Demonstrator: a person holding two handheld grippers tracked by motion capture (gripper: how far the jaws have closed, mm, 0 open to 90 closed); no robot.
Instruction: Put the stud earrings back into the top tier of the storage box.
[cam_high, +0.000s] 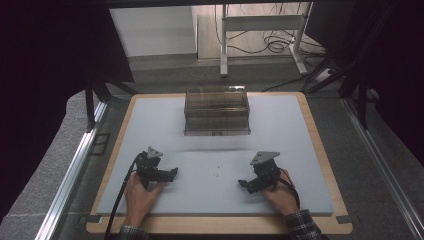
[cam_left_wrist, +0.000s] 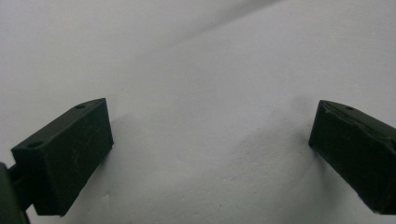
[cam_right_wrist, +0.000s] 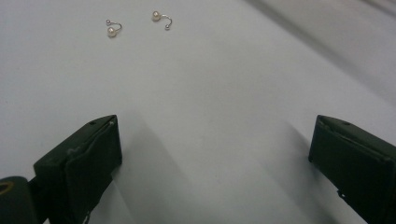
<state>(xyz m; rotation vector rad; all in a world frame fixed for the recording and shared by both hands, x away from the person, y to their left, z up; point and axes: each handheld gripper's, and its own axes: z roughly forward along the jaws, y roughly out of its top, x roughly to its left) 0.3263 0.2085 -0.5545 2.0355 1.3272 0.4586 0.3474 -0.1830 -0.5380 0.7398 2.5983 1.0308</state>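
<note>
Two pearl earrings (cam_right_wrist: 135, 23) mid-mat (cam_high: 280, 200), well clear of edges

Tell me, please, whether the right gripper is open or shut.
Open. In the right gripper view, the right gripper has its two black jaws standing wide apart with bare mat between them; the two pearl earrings lie ahead, untouched.

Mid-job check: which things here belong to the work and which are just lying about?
In the job:
- two pearl earrings, loose on the mat ahead of the open right gripper
- clear drawer box
- open left gripper

Just about:
- grey mat
- white desk frame and cables behind
</note>
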